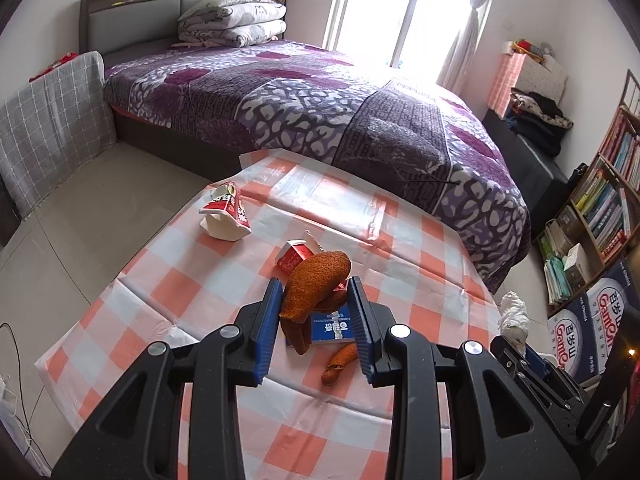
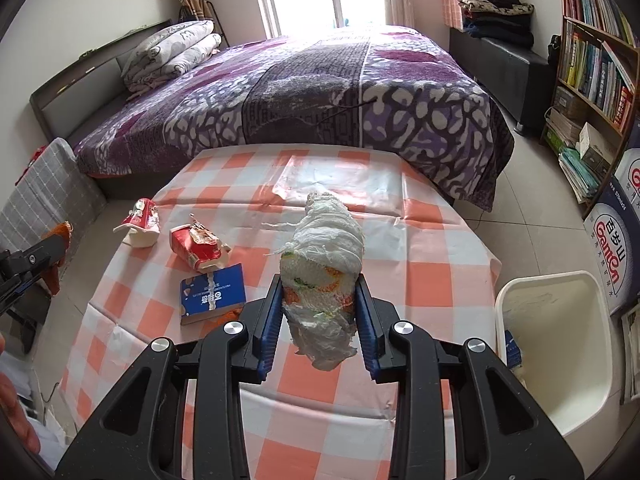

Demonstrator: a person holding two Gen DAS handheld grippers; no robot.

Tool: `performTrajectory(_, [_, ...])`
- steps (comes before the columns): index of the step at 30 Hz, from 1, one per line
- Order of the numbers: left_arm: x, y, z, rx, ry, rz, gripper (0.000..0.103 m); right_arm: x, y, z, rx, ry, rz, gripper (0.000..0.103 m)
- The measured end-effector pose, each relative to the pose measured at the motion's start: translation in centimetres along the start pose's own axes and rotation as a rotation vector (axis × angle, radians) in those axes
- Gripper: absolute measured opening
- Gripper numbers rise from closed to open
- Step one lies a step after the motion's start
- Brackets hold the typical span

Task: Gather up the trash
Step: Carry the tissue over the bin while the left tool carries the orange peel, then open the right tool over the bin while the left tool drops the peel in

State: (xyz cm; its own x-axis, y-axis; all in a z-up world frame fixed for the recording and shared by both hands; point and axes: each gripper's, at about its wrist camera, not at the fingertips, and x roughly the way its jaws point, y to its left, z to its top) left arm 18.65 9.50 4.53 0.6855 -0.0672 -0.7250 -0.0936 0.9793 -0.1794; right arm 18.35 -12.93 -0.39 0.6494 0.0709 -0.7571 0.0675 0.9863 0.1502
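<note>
My left gripper [image 1: 316, 312] is shut on a curled piece of orange peel [image 1: 316, 280], held above the checked table [image 1: 160, 300]. Under it lie a blue packet [image 1: 334, 328] and a smaller peel scrap [image 1: 340, 364]. Farther back are a torn red carton [image 1: 294, 258] and a crushed red-and-white cup [image 1: 226, 214]. My right gripper [image 2: 318, 308] is shut on a crumpled white paper wad [image 2: 324, 264] with orange and green marks. An open white bin [image 2: 560, 360] stands to its right, beside the table. The blue packet [image 2: 214, 292], carton [image 2: 198, 246] and cup [image 2: 140, 224] lie to the left.
A bed with a purple cover [image 2: 320, 92] runs along the table's far edge. A bookshelf [image 2: 592, 64] and printed boxes [image 2: 616, 256] stand at the right past the bin. Tiled floor [image 1: 100, 200] lies left of the table, with a cloth-covered piece of furniture [image 1: 52, 120].
</note>
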Motion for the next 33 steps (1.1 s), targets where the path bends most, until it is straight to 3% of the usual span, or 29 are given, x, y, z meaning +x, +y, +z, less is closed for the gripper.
performTrajectory(18, [2.8,-10.0,-3.1,0.16,0.046,-0.066,0.034,-1.2,-9.1,-0.1,0.133,0.028,-0.133,0.033])
performTrajectory(32, [3.6,-18.2,-6.4,0.301,0.081,-0.158,0.034,-2.8,-19.1,-1.5,0.347,0.077,-0.26,0.035])
performTrajectory(33, [3.7,-18.8,-6.6,0.308,0.087,-0.168,0.034,-3.0,-19.7,-1.6,0.36,0.074,-0.27,0.039])
